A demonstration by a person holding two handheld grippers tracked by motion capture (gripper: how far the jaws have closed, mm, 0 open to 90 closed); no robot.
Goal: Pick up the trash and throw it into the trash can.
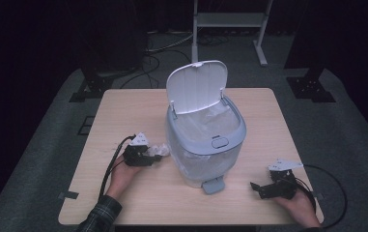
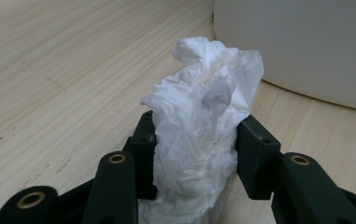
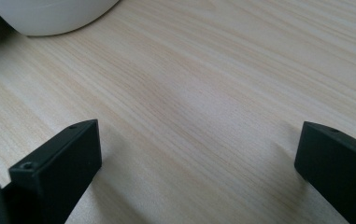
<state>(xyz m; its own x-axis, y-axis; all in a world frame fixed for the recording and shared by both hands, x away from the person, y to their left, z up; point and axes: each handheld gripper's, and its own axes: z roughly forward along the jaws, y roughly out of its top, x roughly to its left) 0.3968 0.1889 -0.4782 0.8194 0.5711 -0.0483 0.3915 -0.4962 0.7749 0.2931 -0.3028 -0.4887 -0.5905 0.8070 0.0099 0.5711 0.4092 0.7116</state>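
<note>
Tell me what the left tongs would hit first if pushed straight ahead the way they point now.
Probably the bin: the left tongs, shut on the crumpled tissue, point at its lower wall just ahead.

A light wooden table (image 1: 123, 111) stands on grey carpet (image 1: 51, 145) in a dark room, a white metal frame (image 1: 230, 21) behind it.

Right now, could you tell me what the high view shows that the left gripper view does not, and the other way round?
The high view alone shows the bin's open lid, its foot pedal and the right gripper, open on the table. The left gripper view alone shows the crumpled tissue pressed between the left gripper pads. Both show that gripper, tissue, tabletop and the bin's pale wall.
</note>
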